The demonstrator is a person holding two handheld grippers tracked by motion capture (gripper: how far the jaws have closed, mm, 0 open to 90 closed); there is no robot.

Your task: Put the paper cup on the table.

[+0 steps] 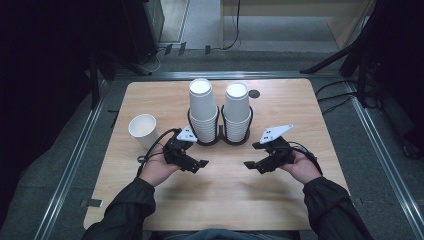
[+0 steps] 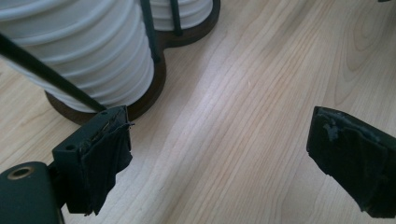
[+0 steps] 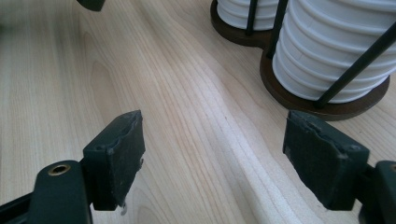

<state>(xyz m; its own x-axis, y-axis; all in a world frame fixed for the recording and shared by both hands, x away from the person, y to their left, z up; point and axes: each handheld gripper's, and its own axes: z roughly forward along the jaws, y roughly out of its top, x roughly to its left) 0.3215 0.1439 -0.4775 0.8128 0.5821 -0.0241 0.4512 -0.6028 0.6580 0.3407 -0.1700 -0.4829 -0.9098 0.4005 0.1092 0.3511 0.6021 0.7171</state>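
Two tall stacks of white paper cups, the left stack [image 1: 202,110] and the right stack [image 1: 236,111], stand in a dark twin-ring holder [image 1: 220,141] at the table's middle. A single white cup [image 1: 142,129] stands upright to their left. My left gripper [image 1: 198,165] hovers just in front of the left stack, open, with bare wood between its jaws [image 2: 224,154]. My right gripper [image 1: 254,156] sits in front of the right stack, also open and holding nothing [image 3: 217,154]. The left gripper view has the cup stack [image 2: 84,51] close by at upper left. In the right gripper view a cup stack [image 3: 336,46] is at upper right.
The light wooden table [image 1: 225,200] has bare room in front of the grippers. A small dark disc [image 1: 254,93] lies behind the right stack. Metal rails [image 1: 75,160] run along the floor on both sides of the table. Dark stands and cables are at the back.
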